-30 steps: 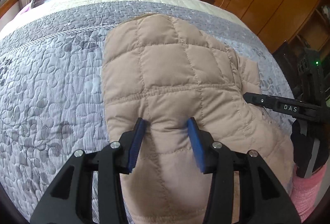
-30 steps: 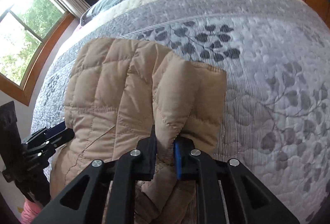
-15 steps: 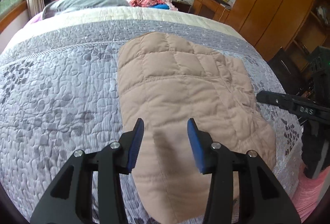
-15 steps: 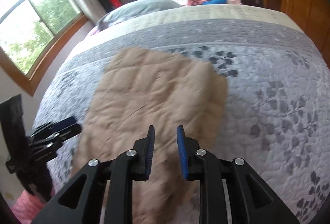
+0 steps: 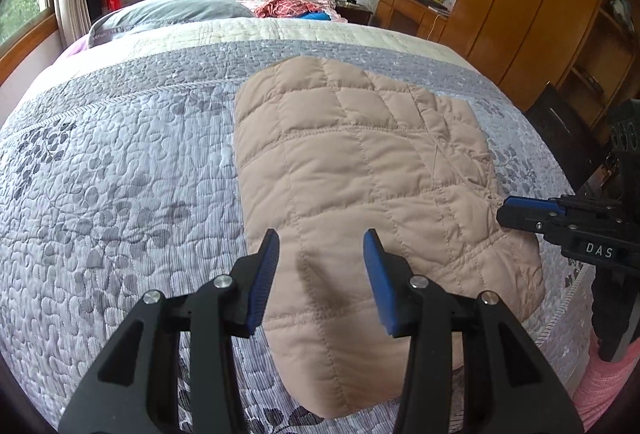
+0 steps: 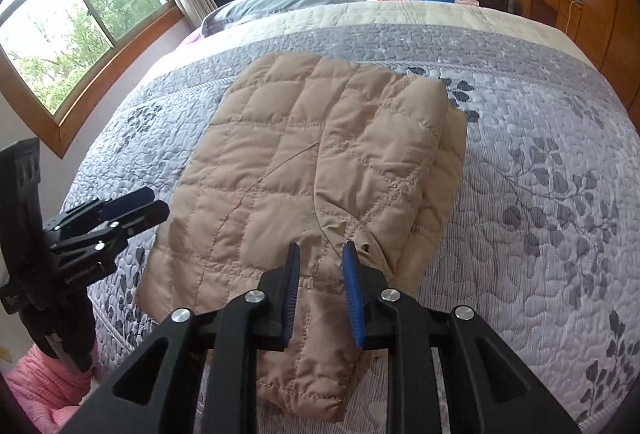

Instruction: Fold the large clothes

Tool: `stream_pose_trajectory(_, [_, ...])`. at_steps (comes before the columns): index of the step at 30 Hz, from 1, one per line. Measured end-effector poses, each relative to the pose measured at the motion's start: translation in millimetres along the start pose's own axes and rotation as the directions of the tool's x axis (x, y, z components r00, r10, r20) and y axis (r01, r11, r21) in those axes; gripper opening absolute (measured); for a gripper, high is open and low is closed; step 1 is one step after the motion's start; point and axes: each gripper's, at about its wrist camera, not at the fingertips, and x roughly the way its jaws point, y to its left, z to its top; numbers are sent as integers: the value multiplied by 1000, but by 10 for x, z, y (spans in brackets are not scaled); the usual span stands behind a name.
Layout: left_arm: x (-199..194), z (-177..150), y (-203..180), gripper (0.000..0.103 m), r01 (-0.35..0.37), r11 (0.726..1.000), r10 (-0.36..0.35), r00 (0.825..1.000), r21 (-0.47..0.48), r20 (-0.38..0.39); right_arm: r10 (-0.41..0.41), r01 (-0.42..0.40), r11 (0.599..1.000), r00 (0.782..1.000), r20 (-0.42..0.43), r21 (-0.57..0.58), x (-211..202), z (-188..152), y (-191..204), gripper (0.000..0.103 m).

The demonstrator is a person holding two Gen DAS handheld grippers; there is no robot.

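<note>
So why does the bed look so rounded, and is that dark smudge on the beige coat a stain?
Left wrist view: the fisheye lens bows the bedspread; the smudge on the coat looks like a shadow beneath the open left gripper.
Right wrist view: same bulge; the window is washed out by daylight; sharp, soft even light.

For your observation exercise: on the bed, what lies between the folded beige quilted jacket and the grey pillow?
Only bedspread: its grey patterned band, then a cream strip, separate the beige quilted jacket from the grey pillow. The right wrist view shows this clearly.
</note>
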Motion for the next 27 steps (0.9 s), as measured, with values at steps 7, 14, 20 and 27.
stream_pose_trajectory(7, [92, -26, 21, 44, -2, 1000, 2, 1000, -4, -21, 10, -9, 1000, 1000, -7, 15, 55, -20, -53, 21])
stream_pose_trajectory(14, [165, -42, 38, 45, 5, 1000, -6, 999, -5, -39, 5, -4, 1000, 1000, -15, 12, 110, -27, -80, 21])
stream_pose_trajectory(20, [328, -76, 84, 49, 25, 1000, -25, 997, -7, -75, 6, -5, 1000, 999, -43, 16, 273, -68, -124, 20])
stream_pose_trajectory(27, [455, -126, 108, 50, 30, 1000, -30, 996, 3, -86, 18, -17, 1000, 1000, -26, 22, 472, -181, -208, 19])
